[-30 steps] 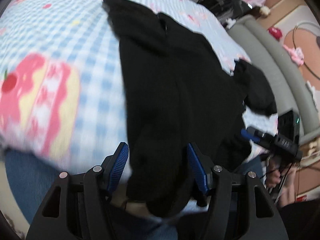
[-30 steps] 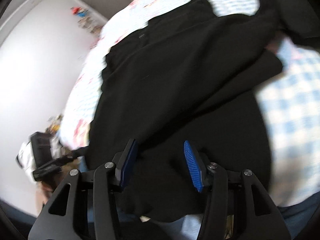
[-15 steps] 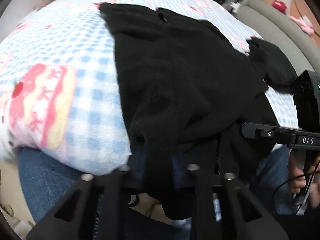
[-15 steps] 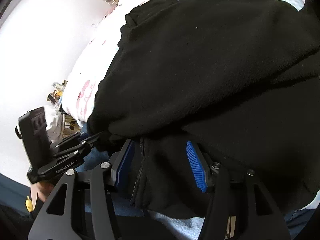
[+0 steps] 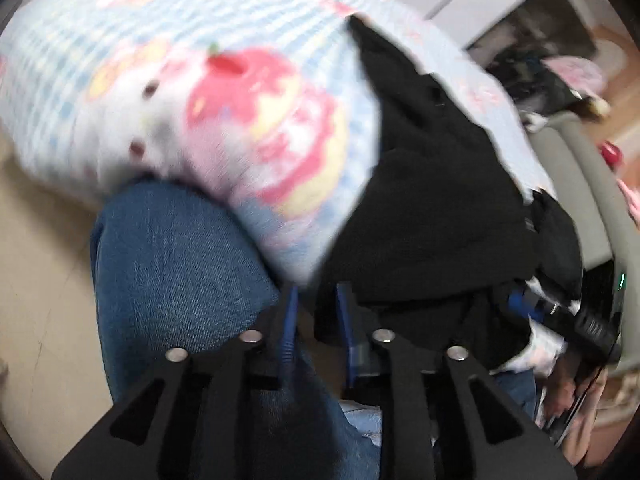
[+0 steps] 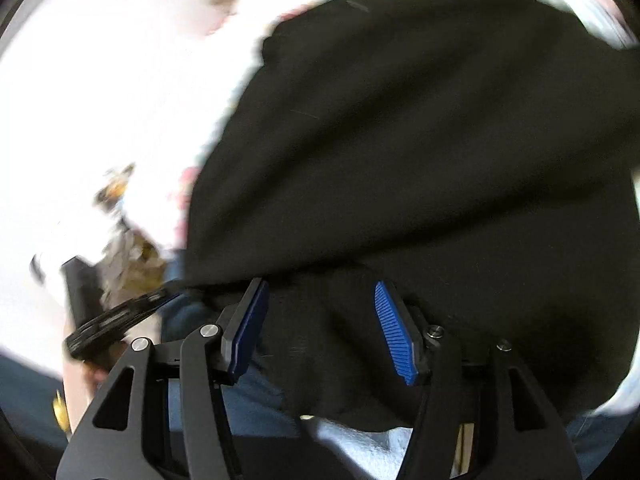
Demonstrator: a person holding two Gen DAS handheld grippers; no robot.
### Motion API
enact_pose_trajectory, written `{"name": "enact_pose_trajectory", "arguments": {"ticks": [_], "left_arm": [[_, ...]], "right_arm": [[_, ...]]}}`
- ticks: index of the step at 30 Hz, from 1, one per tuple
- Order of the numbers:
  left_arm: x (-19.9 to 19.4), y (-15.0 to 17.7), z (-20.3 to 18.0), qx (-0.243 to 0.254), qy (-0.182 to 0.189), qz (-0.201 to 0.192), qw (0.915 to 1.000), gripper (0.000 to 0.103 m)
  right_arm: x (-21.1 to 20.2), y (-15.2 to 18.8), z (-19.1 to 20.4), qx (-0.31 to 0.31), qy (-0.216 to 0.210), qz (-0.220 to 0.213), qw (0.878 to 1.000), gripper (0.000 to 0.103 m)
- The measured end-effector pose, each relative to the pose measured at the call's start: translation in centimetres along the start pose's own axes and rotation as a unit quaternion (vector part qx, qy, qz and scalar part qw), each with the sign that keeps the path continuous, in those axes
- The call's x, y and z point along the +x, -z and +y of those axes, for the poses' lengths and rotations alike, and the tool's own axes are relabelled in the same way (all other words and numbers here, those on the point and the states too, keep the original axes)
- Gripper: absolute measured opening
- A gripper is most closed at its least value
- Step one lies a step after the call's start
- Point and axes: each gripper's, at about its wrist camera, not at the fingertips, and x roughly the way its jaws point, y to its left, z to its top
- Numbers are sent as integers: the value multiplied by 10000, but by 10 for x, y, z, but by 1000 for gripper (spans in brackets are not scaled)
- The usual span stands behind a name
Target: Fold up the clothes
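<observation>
The black fleece (image 6: 420,152) lies spread on the bed (image 5: 168,80), its near hem hanging over the edge toward the person's jeans (image 5: 172,264). It looks thick, soft and light: it should drape and bunch rather than hold a crease, and the nap should grip the ribbed blue pads well, so slipping seems unlikely. The hem and its corners look like the best places to take hold, since a pinch in mid-panel would only gather a lump.

The left gripper (image 5: 316,320) has its jaws drawn close together at the hem's left corner; motion blur hides whether cloth is actually between them (I cannot tell if it is pinched). The right gripper (image 6: 320,328) stands wide apart, straddling the hanging hem and holding nothing.

The bed is padded, with a blue-check cover printed in pink fruit, so the cloth will sink a little and drag when slid. A grey sofa (image 5: 588,200) and floor clutter lie beyond; the right wrist view shows a white wall (image 6: 100,100).
</observation>
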Motion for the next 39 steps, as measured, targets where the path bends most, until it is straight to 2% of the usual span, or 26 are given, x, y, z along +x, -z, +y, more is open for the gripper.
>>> {"name": "enact_pose_trajectory", "arguments": {"ticks": [2,3,5,9,10,11,12,13,15,16,17,18,19,20,21,23,24,26,28,31,32,33,34,35,37,39], "left_arm": [[12,-1,-2,-139,253,127,9995,39],[18,-1,-3,-208,380,191,9989,40],[29,-2,-5,-346,633,318,9969,42],[53,-3,-9,-622,1136,571,9899,42],[59,-4,-10,-690,1262,633,9876,48],[64,-4,-11,-759,1387,696,9850,60],[70,-4,-12,-827,1511,759,9821,63],[72,-4,-6,-1008,1530,745,9802,63],[70,-4,0,-1216,1354,585,9816,62],[67,-3,-2,-1255,1180,437,9841,56],[65,-2,-3,-1291,1019,295,9859,47],[64,-1,-5,-1334,879,167,9870,39],[60,-1,-6,-1380,859,79,9867,29],[56,0,-8,-1428,891,8,9857,20],[52,0,-9,-1476,924,-64,9847,17],[34,-2,-11,-1421,922,-293,9851,14],[30,-3,-11,-1383,950,-287,9854,14],[25,-3,-7,-1307,1037,-164,9858,14],[21,-3,-4,-1231,1124,-42,9860,14],[14,-4,1,-1117,1254,142,9857,15],[12,-4,2,-1078,1297,204,9855,17],[10,-4,4,-1040,1340,265,9852,19],[4,-6,5,-897,1337,281,9866,21],[-4,-8,5,-709,1314,277,9884,21],[-19,-23,5,-474,1231,132,9912,21],[-27,-51,11,-462,1269,-124,9908,25]], "right_arm": [[-4,-19,26,-565,64,-172,9982,62],[-6,-29,39,-846,97,-258,9960,67],[7,-52,57,-1193,327,-325,9918,69],[54,-93,68,-1199,414,-52,9919,69],[66,-103,70,-1200,435,16,9918,70],[78,-113,73,-1201,457,85,9917,73],[90,-123,76,-1203,479,153,9915,84],[102,-133,78,-1204,500,221,9912,92],[131,-148,73,-1043,598,591,9910,92],[141,-154,73,-1019,596,720,9904,85],[144,-157,80,-1128,502,695,9899,74],[146,-160,87,-1237,408,671,9892,49],[148,-163,94,-1346,314,646,9883,38],[151,-167,101,-1454,220,620,9872,31],[153,-170,107,-1563,126,595,9858,22],[158,-176,121,-1778,-62,544,9825,19],[160,-180,128,-1885,-156,519,9806,18],[171,-187,139,-2013,-369,519,9775,17],[195,-196,133,-1817,-616,674,9791,16],[187,-193,120,-1596,-613,621,9833,17],[185,-192,116,-1522,-612,603,9846,21],[182,-191,111,-1448,-610,586,9858,34],[179,-190,107,-1373,-609,568,9870,39],[173,-187,104,-1366,-503,523,9880,41],[150,-180,104,-1547,19,354,9873,43],[131,-172,93,-1498,298,252,9879,44]]}}
